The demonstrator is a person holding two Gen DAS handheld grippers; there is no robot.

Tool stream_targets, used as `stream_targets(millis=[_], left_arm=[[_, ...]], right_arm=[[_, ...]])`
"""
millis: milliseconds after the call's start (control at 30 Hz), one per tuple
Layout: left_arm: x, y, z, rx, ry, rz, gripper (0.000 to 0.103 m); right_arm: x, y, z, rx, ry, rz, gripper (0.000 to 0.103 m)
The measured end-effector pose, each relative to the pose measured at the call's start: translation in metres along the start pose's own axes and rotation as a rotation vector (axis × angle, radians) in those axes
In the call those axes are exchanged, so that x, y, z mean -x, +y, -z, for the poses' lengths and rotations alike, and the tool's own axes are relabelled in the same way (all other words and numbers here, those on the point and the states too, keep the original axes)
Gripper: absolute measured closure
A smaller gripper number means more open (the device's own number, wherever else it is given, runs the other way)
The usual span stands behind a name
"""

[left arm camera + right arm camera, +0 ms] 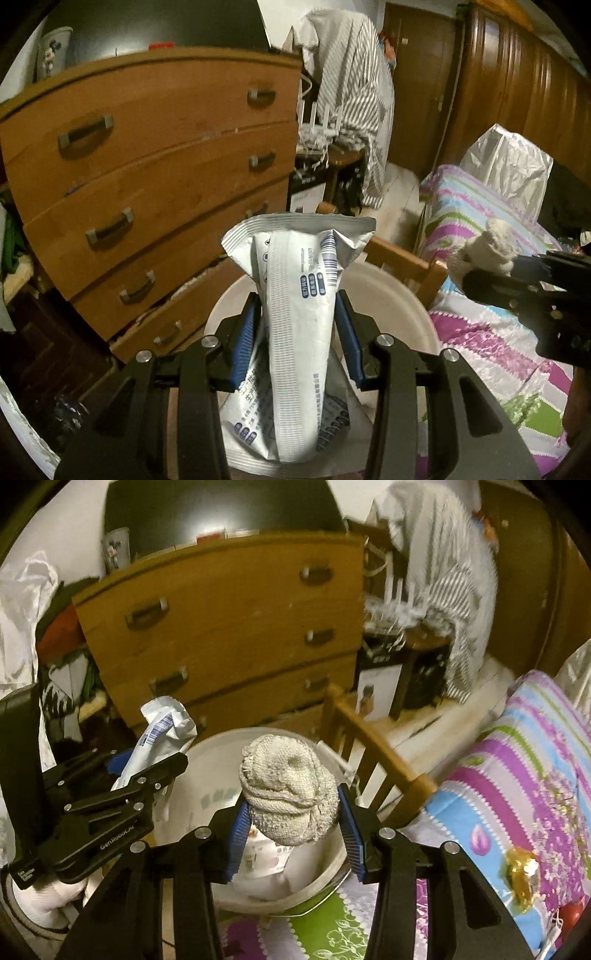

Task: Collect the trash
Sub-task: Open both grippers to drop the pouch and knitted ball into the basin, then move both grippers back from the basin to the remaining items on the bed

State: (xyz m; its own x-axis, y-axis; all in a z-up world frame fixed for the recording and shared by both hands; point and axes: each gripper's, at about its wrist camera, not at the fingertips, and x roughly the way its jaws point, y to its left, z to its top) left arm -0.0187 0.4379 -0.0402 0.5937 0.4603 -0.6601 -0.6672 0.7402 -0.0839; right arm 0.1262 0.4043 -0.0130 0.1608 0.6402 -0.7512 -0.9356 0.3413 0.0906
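Note:
My left gripper (297, 310) is shut on a crumpled silver-white foil wrapper (303, 295) with blue print, held upright over a white round bin (406, 314). From the right wrist view the same wrapper (162, 731) sticks up out of the left gripper (147, 771) at the bin's left rim. My right gripper (291, 812) is shut on a balled grey knitted rag (288, 797), above the bin (207, 768), which holds white paper trash. In the left wrist view the rag (484, 247) and right gripper (491, 273) come in from the right.
A wooden chest of drawers (147, 177) stands behind the bin. A wooden bed rail (376, 753) and a striped quilt (535, 768) lie to the right, with a gold wrapper (521, 875) on the quilt. A silver bag (509, 162) sits on the bed. Striped cloth (354, 92) hangs at the back.

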Motion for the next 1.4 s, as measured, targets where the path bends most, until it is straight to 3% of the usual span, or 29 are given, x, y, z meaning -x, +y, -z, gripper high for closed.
stream_targets(millis=[300,1100,1233,1400], left_arm=[[-0.038,0.017,0.002,0.014,0.076,-0.004,0.063],[-0.047,0.02,-0.002,0.013,0.075,0.012,0.062],[-0.047,0.023,-0.004,0.024,0.071,-0.006,0.048],[-0.049,0.029,-0.004,0.043,0.072,-0.025,0.045]], right_arm=[[-0.056,-0.004,-0.007,-0.019,0.117,-0.048,0.057],[-0.073,-0.014,0.0,-0.021,0.128,-0.058,0.056],[-0.071,-0.019,0.002,-0.04,0.114,-0.068,0.046],[-0.066,-0.029,0.006,-0.066,0.088,-0.073,0.045]])
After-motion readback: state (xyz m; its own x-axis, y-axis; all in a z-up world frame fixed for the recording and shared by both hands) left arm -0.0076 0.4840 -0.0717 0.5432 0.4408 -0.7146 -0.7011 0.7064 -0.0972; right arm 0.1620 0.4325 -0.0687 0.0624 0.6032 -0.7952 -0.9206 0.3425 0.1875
